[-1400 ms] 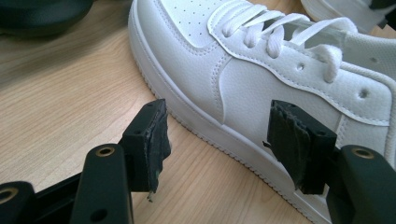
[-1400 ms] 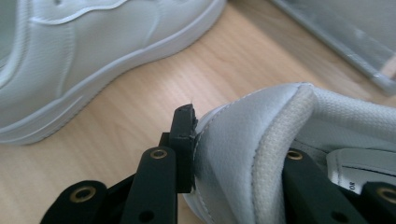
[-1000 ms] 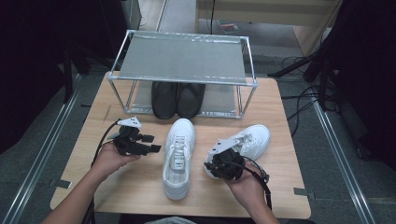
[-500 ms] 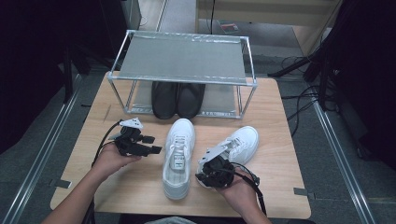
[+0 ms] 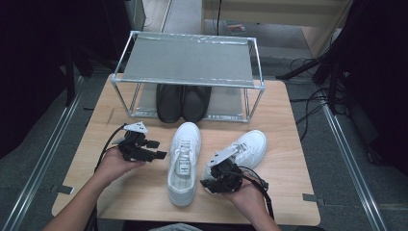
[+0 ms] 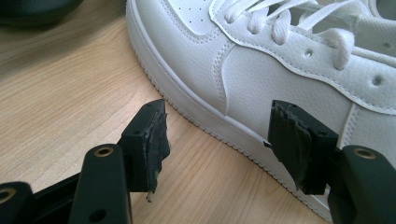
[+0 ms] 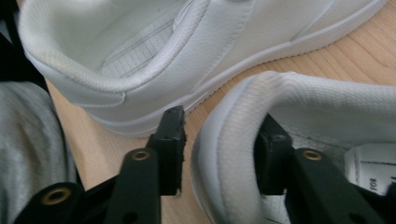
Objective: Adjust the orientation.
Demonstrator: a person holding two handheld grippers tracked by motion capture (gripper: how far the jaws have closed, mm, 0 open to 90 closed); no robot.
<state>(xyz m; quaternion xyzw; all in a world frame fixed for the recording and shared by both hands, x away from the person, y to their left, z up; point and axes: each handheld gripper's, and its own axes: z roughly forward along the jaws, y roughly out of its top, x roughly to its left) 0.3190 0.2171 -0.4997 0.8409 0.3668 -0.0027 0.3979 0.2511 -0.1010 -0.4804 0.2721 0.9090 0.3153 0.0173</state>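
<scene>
A: Nearest us, low and right of centre in the high view, the right gripper (image 5: 217,177) sits at the heel of the angled white sneaker (image 5: 243,153). In the right gripper view one jaw is inside the heel collar (image 7: 243,116) and the other just outside it with a sliver of gap; the jaws have just been opening, so I'd call that grip let go, collar between them but not pinched.

B: And its long axis?

A: It runs from that heel up and right toward the toe. The straight white sneaker (image 5: 184,161) lies just left of it, heel toward the bottom edge, toe toward the rack.

B: The left gripper (image 5: 153,155)?

A: Jaws apart, holding nothing, just beside the straight sneaker's left side (image 6: 280,79), pointing at it.

B: Room to move?

A: Bare table (image 5: 284,139) to the right of the angled shoe. Farther up, the rack (image 5: 190,60) has black shoes (image 5: 183,102) beneath, with free space either side, I'd judge.
</scene>
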